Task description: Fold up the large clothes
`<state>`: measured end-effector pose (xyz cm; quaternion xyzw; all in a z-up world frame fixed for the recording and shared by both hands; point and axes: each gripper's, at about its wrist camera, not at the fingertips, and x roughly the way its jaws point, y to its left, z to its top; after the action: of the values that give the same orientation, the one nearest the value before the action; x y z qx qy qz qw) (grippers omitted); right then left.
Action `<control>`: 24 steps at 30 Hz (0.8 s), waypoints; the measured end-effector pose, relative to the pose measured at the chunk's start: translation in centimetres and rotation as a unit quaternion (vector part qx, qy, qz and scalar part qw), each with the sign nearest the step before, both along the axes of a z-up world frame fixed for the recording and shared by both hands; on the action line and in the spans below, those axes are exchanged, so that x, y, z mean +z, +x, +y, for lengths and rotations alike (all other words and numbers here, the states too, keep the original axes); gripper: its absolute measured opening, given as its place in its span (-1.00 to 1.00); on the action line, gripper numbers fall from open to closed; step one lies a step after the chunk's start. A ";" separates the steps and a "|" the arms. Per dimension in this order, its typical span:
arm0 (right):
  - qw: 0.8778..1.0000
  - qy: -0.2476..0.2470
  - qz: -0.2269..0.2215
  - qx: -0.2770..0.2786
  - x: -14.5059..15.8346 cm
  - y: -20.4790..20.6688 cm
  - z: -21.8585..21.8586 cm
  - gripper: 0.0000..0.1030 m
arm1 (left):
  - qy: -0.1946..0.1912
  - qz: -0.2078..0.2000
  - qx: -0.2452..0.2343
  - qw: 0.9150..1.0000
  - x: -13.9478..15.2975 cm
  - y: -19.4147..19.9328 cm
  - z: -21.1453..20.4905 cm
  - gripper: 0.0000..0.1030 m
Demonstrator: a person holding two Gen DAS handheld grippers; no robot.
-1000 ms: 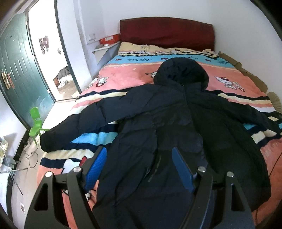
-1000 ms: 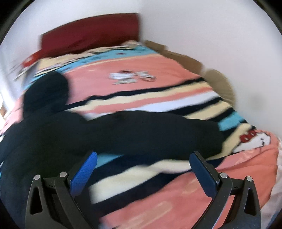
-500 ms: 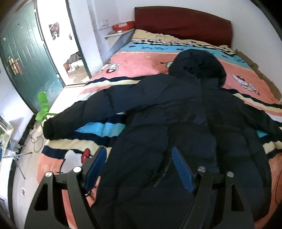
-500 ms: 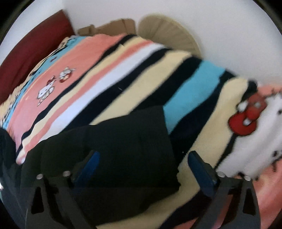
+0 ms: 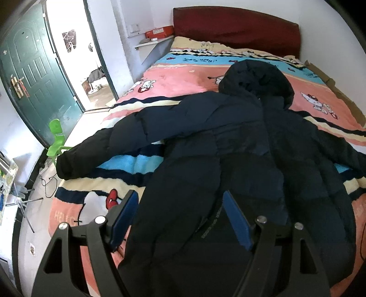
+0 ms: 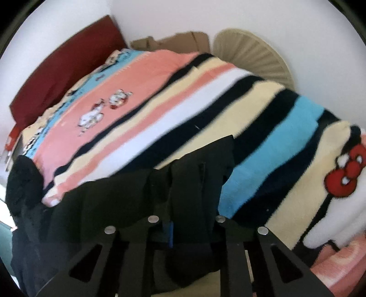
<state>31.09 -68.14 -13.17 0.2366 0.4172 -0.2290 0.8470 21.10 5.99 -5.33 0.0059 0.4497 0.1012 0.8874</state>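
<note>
Left claw point(image 5: 180, 217) gapes empty above coat point(image 5: 228, 160) — whole coat on bed point(image 5: 183, 75) ahead. Right claw point(image 6: 185, 219) clamps sleeve cuff point(image 6: 201, 173) — seen only right wrist view.

Bare blanket point(image 5: 128, 164) left of the coat point(image 5: 228, 182) is passable; wall point(image 6: 251, 20) and cardboard point(image 6: 183, 40) bound the far side.
</note>
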 end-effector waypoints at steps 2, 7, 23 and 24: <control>1.000 -0.002 -0.017 0.008 1.5 -0.1 0.9 -0.74 | -0.004 -0.007 0.004 1.000 0.4 -0.4 0.5 0.46; 0.997 -0.003 -0.063 0.046 6.8 0.0 4.9 -0.76 | -0.018 -0.028 0.021 0.999 1.6 -1.8 2.4 0.46; 0.950 -0.014 -0.151 0.274 21.5 6.5 33.7 -0.77 | -0.060 -0.084 0.056 0.993 3.2 -7.3 10.2 0.46; 0.945 -0.014 -0.151 0.288 21.8 6.9 36.1 -0.77 | -0.063 -0.085 0.059 0.993 3.0 -7.4 10.9 0.46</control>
<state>38.02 -32.08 8.61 0.1263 0.3315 0.0576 0.9332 13.68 16.86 -2.30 -0.0853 0.3774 0.1250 0.9136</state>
